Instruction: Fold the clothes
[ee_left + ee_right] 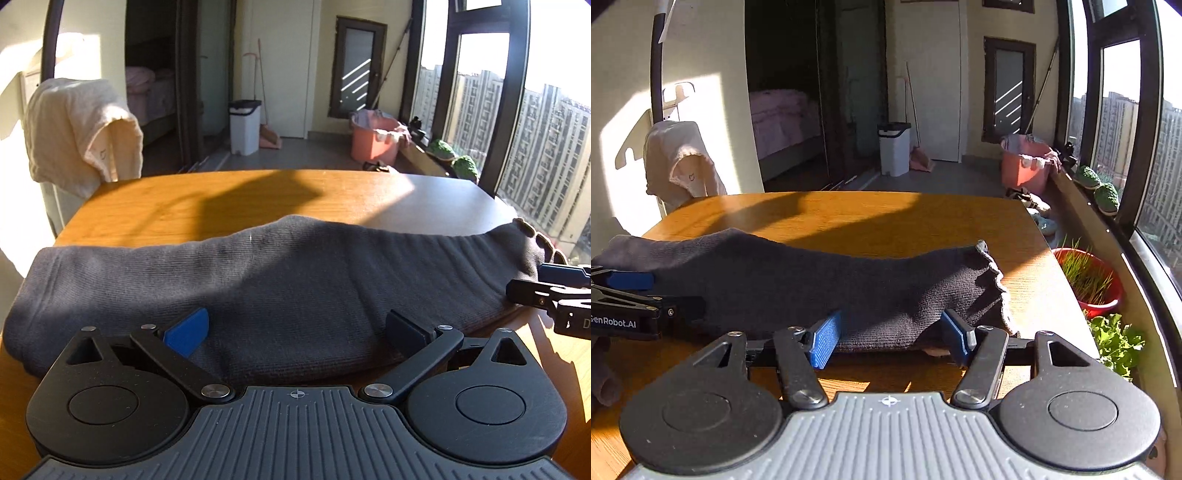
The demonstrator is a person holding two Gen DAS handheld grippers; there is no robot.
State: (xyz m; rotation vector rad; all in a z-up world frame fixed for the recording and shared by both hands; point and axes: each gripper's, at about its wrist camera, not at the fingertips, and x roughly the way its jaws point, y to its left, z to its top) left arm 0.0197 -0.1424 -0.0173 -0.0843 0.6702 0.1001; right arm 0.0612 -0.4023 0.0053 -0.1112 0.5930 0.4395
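Dark grey knitted garment (280, 280) lies folded into a long band across the near part of the wooden surface (207, 199), one end toward the left edge, the scalloped hem (991, 273) toward the window side; sun and shadow fall in patches over it.

Left gripper (295, 328): jaws wide apart, blue pad (186, 332) on one side, dark pad on the other, both low over the near edge of the garment; nothing held between them; whether the pads touch the cloth cannot be told.

Right gripper (892, 339): jaws apart, blue pads (825, 339) on either side of the near fold at the hem end; cloth sits between them, not pinched.

Each gripper shows at the edge of the other's view; the two are beside each other along the garment's near edge.

Behind the surface: a cream towel (81, 129) draped over a chair back; a white bin (244, 125); a pink tub (375, 140) with laundry by the window; a red pot of grass (1089, 280) on the sill side.
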